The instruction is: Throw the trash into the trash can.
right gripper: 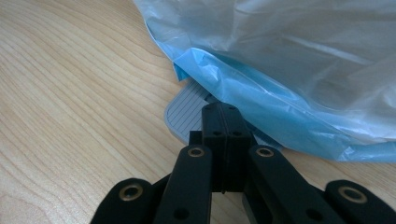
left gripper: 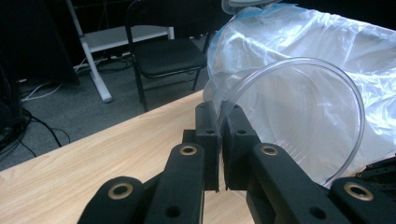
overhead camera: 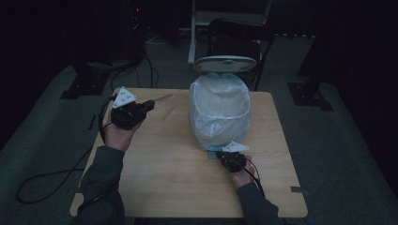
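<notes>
On the light wooden counter point(overhead camera: 169, 173) stands a small pedal bin lined with a pale blue-white plastic bag point(overhead camera: 219, 110), its grey lid point(overhead camera: 225, 63) tipped up at the far side. The left claw point(overhead camera: 149, 106) sits at the far left of the counter, raised in the person's left hand point(overhead camera: 118, 133), and it is clamped on the rim of a clear, ribbed plastic cup point(left gripper: 299, 112) — in the left gripper view the thin wall of the cup runs between the two black pads, with the cup lying on its side and its mouth turned toward the camera. The cup hangs just to the left of the lined bin, close to the bag but apart from it. The right claw point(right gripper: 223, 116) is low at the near foot of the bin, its jaws pressed together with nothing between them, the tips resting on the grey ribbed foot pedal point(right gripper: 184, 114) that pokes out from under the bag's blue hem. A black folding chair point(left gripper: 163, 56) stands on the floor beyond the counter.
</notes>
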Tool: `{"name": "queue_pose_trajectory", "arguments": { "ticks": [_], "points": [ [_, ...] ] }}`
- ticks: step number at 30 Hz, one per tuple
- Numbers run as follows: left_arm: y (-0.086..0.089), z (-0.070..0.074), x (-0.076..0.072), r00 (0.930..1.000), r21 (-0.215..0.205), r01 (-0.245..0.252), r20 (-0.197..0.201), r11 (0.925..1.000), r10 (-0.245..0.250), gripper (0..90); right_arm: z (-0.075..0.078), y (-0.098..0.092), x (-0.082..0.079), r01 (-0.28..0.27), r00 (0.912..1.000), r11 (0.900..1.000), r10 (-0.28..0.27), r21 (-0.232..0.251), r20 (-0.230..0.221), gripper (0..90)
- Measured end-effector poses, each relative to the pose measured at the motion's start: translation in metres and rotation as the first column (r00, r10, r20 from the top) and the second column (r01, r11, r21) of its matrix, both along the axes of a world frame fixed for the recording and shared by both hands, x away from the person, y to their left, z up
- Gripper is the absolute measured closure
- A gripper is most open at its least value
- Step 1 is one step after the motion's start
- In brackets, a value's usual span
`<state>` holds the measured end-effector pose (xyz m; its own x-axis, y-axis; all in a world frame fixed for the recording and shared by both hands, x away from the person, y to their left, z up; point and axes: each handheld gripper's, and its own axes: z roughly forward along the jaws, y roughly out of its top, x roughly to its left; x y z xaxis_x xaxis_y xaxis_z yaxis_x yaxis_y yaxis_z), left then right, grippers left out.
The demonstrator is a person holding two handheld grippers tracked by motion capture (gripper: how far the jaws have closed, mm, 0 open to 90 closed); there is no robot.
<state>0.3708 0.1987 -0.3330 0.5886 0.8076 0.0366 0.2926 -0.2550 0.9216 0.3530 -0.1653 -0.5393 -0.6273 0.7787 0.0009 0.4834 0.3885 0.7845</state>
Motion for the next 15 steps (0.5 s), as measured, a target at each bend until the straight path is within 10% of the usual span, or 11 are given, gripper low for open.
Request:
{"name": "queue_pose_trajectory", "arguments": {
  "ticks": [15],
  "points": [
    [-0.008,0.015,0.006,0.9995,-0.001,0.021,0.022,0.9998,-0.021,87.5,0.0,0.0,0.0,0.002,1.0,1.0,-0.002,-0.004,0.004,90.0]
  ]
}}
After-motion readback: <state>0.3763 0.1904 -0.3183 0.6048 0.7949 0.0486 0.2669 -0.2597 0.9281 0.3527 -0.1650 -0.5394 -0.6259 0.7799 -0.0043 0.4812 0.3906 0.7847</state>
